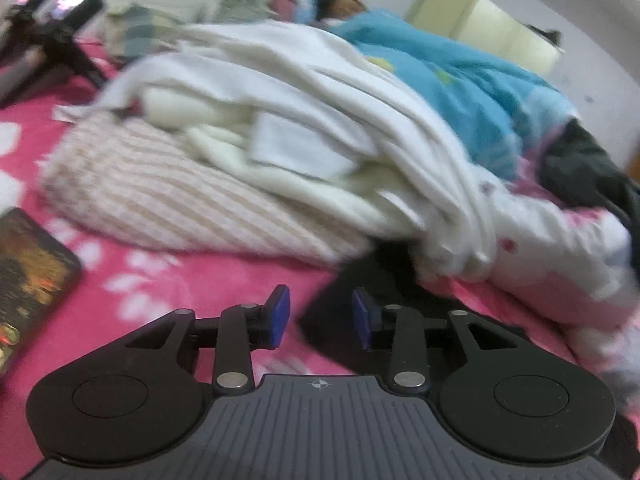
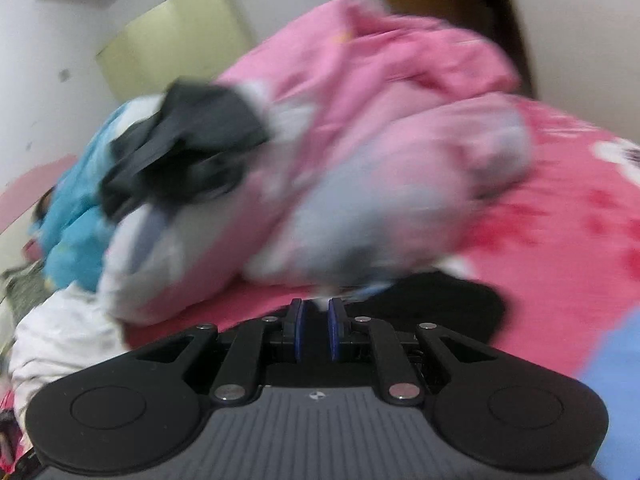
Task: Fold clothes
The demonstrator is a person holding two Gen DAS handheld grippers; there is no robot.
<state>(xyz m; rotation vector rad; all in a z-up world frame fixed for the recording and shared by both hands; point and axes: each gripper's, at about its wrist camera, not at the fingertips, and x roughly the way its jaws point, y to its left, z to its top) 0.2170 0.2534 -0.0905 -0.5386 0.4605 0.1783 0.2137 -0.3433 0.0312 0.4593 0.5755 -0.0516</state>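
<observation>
The white garment (image 1: 320, 120) lay crumpled in a heap on the pink floral bedspread (image 1: 132, 280), draped over a striped cloth (image 1: 160, 196), with a blue garment (image 1: 460, 80) behind it and a black garment (image 1: 372, 312) at its near edge; nothing looked folded yet. The left gripper (image 1: 320, 316) hovered near that heap, fingers apart and empty. The right gripper (image 2: 316, 328) seemed nearly closed on a pale fabric edge of the blurred pink clothing (image 2: 360, 152), though blur left that uncertain.

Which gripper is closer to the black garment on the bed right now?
Judging by the views, left. The left gripper, open, hovers over the near edge of the black garment. The right gripper, nearly closed, has its dark edge just ahead-right.
</observation>
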